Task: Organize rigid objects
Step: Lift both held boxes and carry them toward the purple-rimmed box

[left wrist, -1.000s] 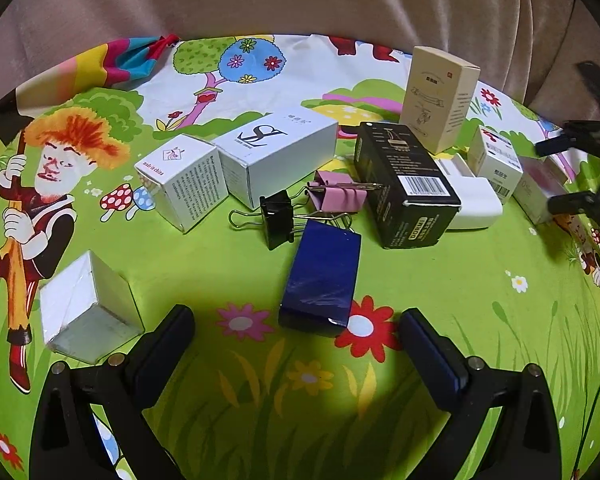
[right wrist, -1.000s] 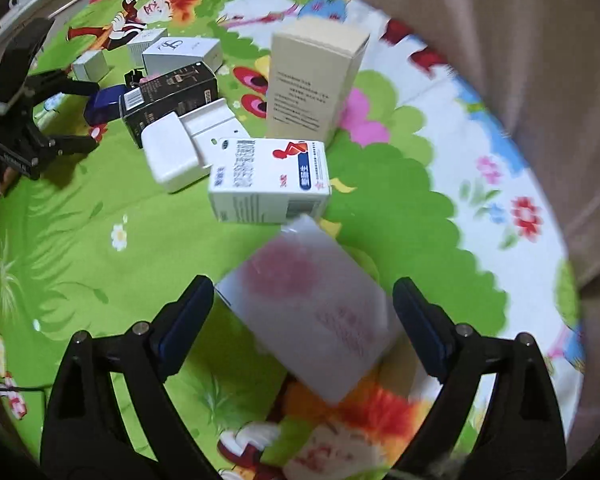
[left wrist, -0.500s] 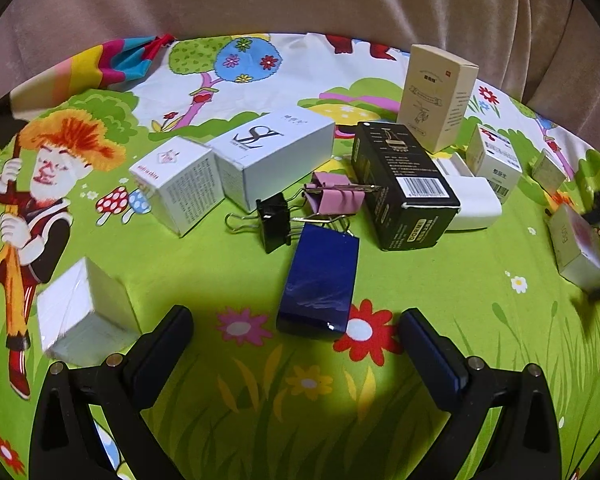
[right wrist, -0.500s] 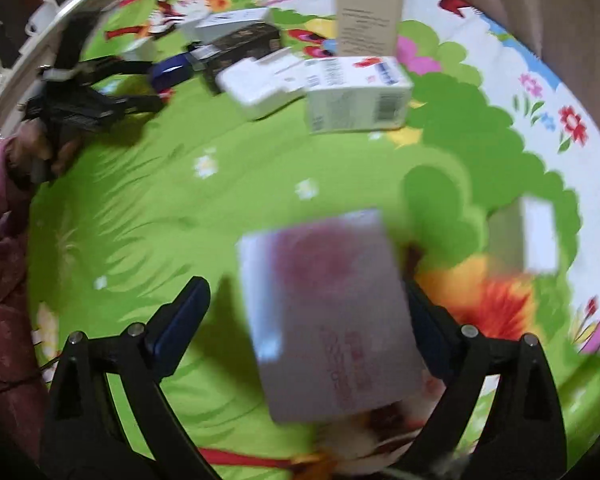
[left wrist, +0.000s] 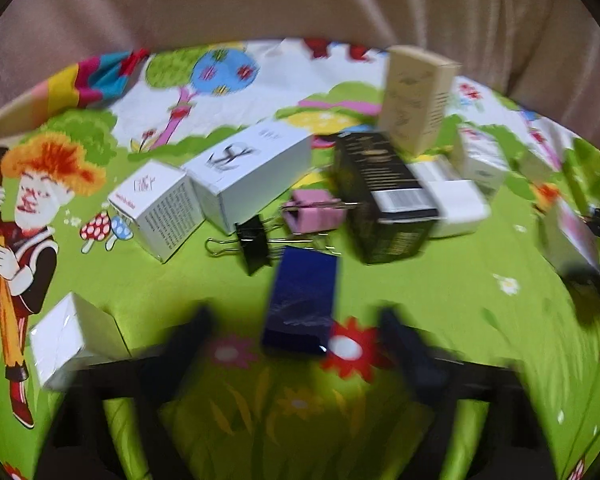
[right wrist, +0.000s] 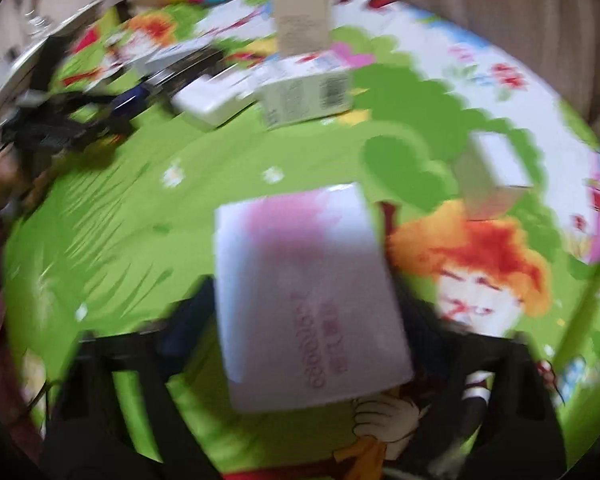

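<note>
In the left wrist view a glossy dark blue box (left wrist: 302, 300) lies flat on the cartoon-printed cloth (left wrist: 440, 300), between and just ahead of the fingers of the left gripper (left wrist: 296, 344), whose jaws are closing without yet pressing it; only here do 2 binder clips, 1 black (left wrist: 254, 248) and 1 pink (left wrist: 312, 210), show. In the right wrist view a white box with pink print (right wrist: 306, 292) fills the space between the fingers of the right gripper (right wrist: 300, 320), whose closing jaws flank its sides, though blur hides whether they press it; only here does a small white box (right wrist: 496, 172) at right show clearly.
</note>
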`<move>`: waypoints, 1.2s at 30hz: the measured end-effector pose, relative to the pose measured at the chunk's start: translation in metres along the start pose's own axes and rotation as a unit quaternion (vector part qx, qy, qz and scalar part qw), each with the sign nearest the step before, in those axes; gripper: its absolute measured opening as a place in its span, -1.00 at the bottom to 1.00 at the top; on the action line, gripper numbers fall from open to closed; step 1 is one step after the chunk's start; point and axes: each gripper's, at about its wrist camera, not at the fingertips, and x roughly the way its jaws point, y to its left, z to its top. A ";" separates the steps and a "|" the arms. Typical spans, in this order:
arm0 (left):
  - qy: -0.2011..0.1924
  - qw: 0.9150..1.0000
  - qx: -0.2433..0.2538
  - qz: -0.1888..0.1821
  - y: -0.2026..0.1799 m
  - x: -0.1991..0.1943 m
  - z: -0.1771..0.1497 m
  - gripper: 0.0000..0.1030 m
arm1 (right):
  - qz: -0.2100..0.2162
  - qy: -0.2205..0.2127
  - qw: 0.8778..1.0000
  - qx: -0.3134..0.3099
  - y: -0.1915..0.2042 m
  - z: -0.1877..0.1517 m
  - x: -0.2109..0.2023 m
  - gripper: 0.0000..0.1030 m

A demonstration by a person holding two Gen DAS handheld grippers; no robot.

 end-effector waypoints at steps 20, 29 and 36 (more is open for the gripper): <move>-0.320 0.947 0.033 0.015 -0.094 -0.280 -0.100 -0.44 | -0.256 -0.435 0.857 0.103 0.253 -0.077 -0.239 0.34; -0.399 0.916 0.011 0.038 -0.083 -0.339 -0.117 -0.44 | -0.273 -0.499 0.819 0.068 0.292 -0.077 -0.282 0.34; -0.379 0.924 -0.011 0.058 -0.060 -0.336 -0.141 -0.44 | -0.253 -0.501 0.826 0.058 0.310 -0.079 -0.280 0.34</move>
